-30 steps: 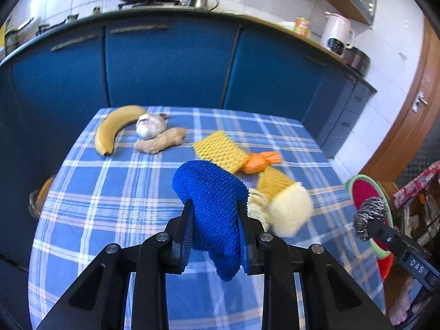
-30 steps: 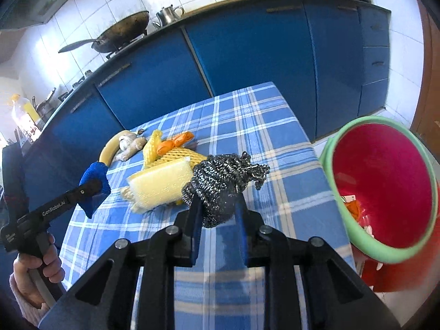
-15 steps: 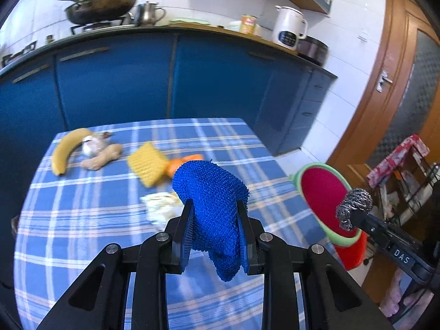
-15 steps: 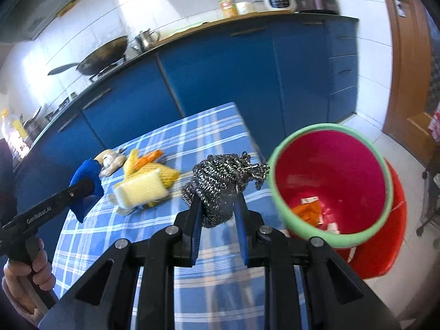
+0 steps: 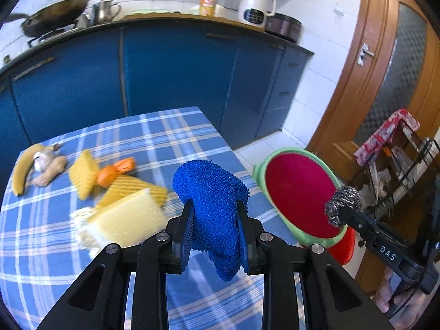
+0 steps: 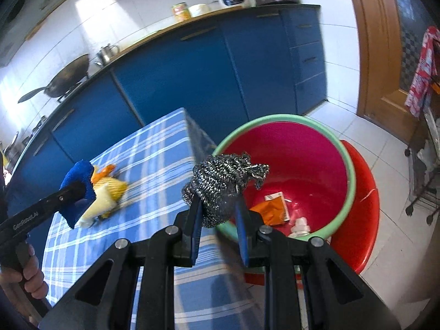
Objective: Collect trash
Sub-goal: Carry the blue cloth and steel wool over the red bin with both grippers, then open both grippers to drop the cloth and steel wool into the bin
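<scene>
The left claw (image 5: 214, 227) is clamped on a blue knitted cloth (image 5: 210, 192) above the checked bench (image 5: 165, 137). The right claw (image 6: 217, 211) grips a steel wool scourer (image 6: 220, 178) by the red bin (image 6: 316, 162).

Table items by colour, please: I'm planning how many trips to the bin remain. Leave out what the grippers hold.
Yellow: 4 (banana, two foam nets, sponge)
Orange: 1 (wrapper)
Tan: 1 (ginger)
White: 1 (garlic)
Total: 7

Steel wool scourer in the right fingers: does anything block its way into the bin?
Nothing visible does. The steel wool scourer, clamped in the right gripper, hangs at the near rim of the open bin, which holds only some litter at the bottom.
</scene>
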Available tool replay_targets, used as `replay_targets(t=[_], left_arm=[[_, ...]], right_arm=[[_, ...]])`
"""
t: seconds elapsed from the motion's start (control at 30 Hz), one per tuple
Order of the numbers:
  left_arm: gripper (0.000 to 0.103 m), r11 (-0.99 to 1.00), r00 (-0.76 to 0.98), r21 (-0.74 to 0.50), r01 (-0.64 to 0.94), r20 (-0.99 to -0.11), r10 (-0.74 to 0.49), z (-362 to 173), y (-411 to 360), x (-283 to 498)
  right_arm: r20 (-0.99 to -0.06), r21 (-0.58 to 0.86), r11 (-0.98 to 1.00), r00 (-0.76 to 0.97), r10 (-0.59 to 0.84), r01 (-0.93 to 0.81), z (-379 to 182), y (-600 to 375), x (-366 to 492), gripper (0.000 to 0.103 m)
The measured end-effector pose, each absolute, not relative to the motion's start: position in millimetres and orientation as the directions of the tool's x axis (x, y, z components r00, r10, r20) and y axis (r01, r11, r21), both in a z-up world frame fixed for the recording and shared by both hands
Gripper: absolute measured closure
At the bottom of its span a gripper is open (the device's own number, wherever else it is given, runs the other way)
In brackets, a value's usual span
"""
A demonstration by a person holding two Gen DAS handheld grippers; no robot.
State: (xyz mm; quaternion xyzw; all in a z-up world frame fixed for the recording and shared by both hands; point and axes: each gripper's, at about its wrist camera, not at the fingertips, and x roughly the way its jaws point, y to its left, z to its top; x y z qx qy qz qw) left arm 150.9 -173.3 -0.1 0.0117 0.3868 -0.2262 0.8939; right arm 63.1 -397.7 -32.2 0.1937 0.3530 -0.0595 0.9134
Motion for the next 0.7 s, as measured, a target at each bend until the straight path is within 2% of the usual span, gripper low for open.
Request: replay_targets(t=[0.17,0.27,0.7], left_arm=[[0.075,0.88,0.576,-0.13,0.457,-0.711,-0.404,-4.4,-201.6,158.7],[0.075,0.872,0.562,-0.116,0.475,-0.723,-0.402,-6.3,-216.7,166.4],[0.075,0.814,0.479,-0.096,0.573,-0.767,-0.428,-34.0,-285.9,182.6]], right_arm=[[-0.68,0.318,0.904,0.733,0.006,0.287,-43.0,-419.4,71.0,0.076],[-0.684,0.326,0.896,0.729,0.003,0.303,-48.1,-430.0,77.7,0.07],[-0.682,0.311,0.878,0.729,-0.06,0.364,-53.2,-458.2,78.1,0.068]])
